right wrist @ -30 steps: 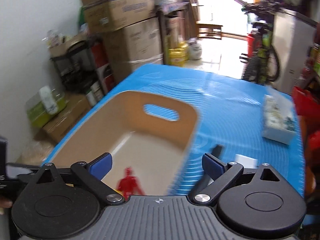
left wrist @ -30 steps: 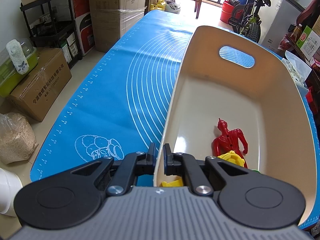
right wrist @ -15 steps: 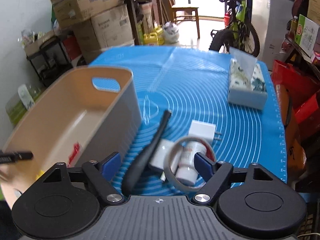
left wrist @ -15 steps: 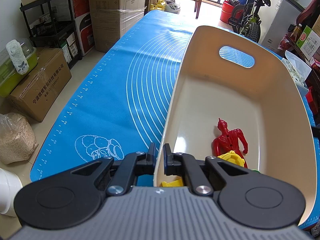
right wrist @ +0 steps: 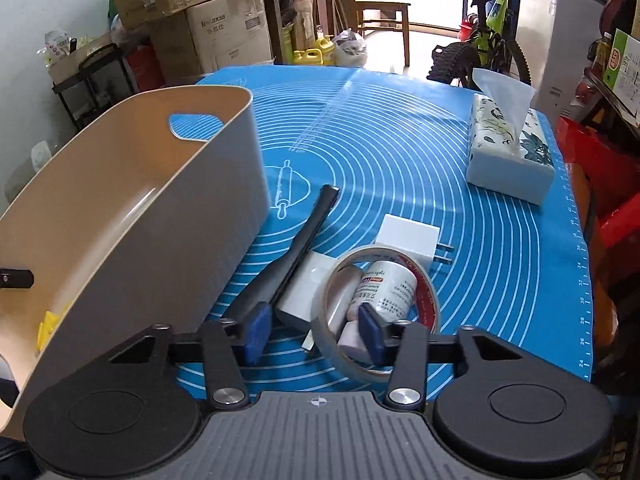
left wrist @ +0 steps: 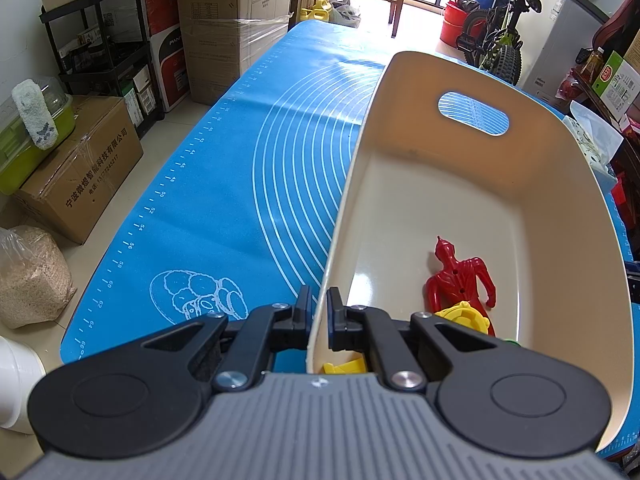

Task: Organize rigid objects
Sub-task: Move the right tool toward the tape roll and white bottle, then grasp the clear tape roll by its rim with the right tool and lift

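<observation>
My left gripper (left wrist: 319,308) is shut on the near-left wall of the beige bin (left wrist: 560,200), one finger on each side of it. Inside the bin lie a red toy figure (left wrist: 460,276) and yellow toy pieces (left wrist: 464,316). To the right of the bin (right wrist: 140,200), my right gripper (right wrist: 314,332) hangs low over a pile, its jaws closing. They straddle the left rim of a clear tape roll (right wrist: 430,292), with the right finger inside the ring. The pads do not press on it. A white bottle (right wrist: 390,288) lies inside the ring, beside a white adapter (right wrist: 304,284) and a black-handled tool (right wrist: 304,240).
A white charger plug (right wrist: 408,240) lies just behind the tape. A tissue box (right wrist: 508,160) stands at the far right of the blue mat (right wrist: 400,140). Cardboard boxes, a shelf and a bicycle surround the table.
My right gripper swung from above the bin to the pile on its right and came down. Its jaws narrowed around the tape's rim. The left gripper and the bin stayed still.
</observation>
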A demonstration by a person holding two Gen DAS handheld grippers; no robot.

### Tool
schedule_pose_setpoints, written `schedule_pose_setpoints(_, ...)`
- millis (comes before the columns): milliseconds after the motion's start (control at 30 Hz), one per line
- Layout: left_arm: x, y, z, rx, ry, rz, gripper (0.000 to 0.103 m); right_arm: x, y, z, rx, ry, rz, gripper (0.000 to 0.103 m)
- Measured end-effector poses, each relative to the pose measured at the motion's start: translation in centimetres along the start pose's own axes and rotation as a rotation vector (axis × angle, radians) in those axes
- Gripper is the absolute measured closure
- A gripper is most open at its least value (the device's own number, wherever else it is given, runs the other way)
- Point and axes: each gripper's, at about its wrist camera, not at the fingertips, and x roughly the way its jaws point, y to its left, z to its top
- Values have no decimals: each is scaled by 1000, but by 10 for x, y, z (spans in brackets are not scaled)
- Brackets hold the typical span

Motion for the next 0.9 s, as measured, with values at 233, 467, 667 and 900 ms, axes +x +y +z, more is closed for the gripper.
schedule_pose_setpoints(233, 0, 0, 0, 0, 0, 0, 94, 11, 7, 2, -57, 30, -18, 62)
schedule_pose_setpoints(467, 0, 0, 0, 1, 0, 1, 94, 5, 10, 2, -73, -9, -43, 83)
schedule_pose_setpoints(667, 0, 0, 0, 0, 0, 0, 94, -15, 0, 2, -40, -64, -42, 86)
schedule_pose_setpoints(900, 0, 0, 0, 0, 0, -1, 94, -41, -11, 2, 8, -139, -32, 86)
